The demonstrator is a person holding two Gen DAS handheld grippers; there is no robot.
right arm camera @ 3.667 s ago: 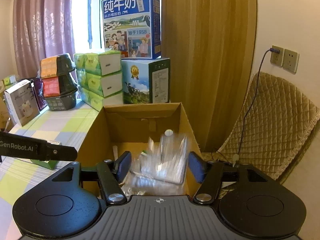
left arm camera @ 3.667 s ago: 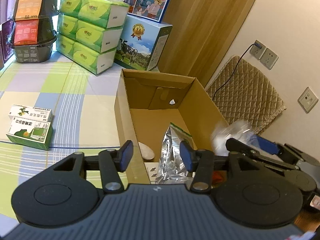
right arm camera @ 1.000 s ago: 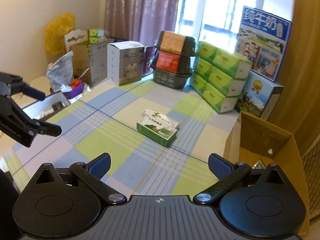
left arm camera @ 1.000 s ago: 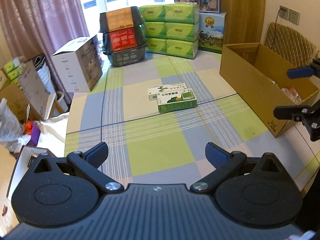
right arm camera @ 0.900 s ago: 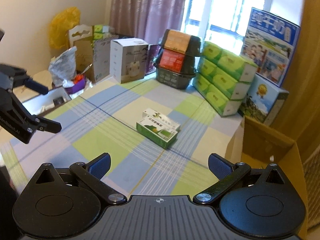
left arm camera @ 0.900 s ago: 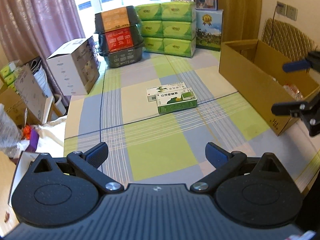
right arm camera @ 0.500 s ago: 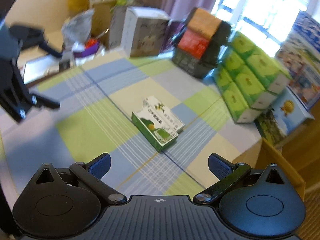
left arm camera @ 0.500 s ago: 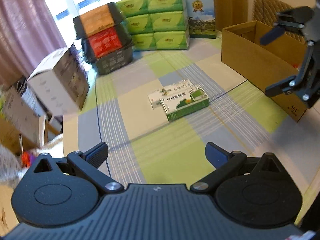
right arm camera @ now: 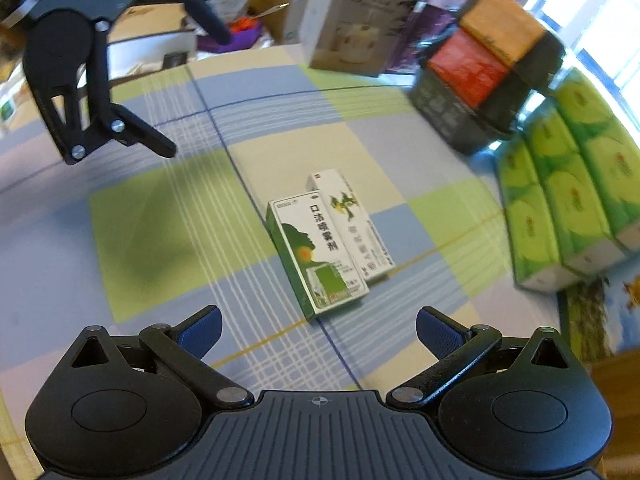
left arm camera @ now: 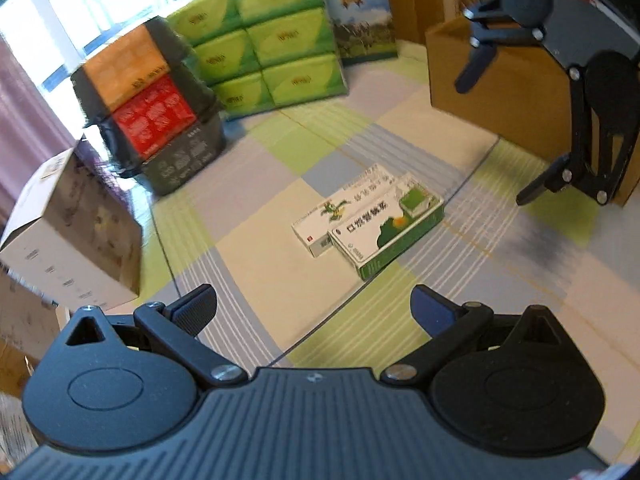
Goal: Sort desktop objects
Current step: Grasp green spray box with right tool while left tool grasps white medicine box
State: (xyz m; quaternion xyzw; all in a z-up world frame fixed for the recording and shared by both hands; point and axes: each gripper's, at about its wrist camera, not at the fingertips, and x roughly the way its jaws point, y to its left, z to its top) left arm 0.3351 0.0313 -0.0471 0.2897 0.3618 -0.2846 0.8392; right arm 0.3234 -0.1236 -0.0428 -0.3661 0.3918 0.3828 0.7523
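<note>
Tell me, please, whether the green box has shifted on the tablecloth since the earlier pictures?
No. The green box lies against the white box on the same cream square of the tablecloth; only the cameras moved.

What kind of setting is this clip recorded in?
Most likely a lived-in home room, not a lab: a checked tablecloth, stacked green tissue packs, a purple curtain by the window, and two medicine boxes.
</note>
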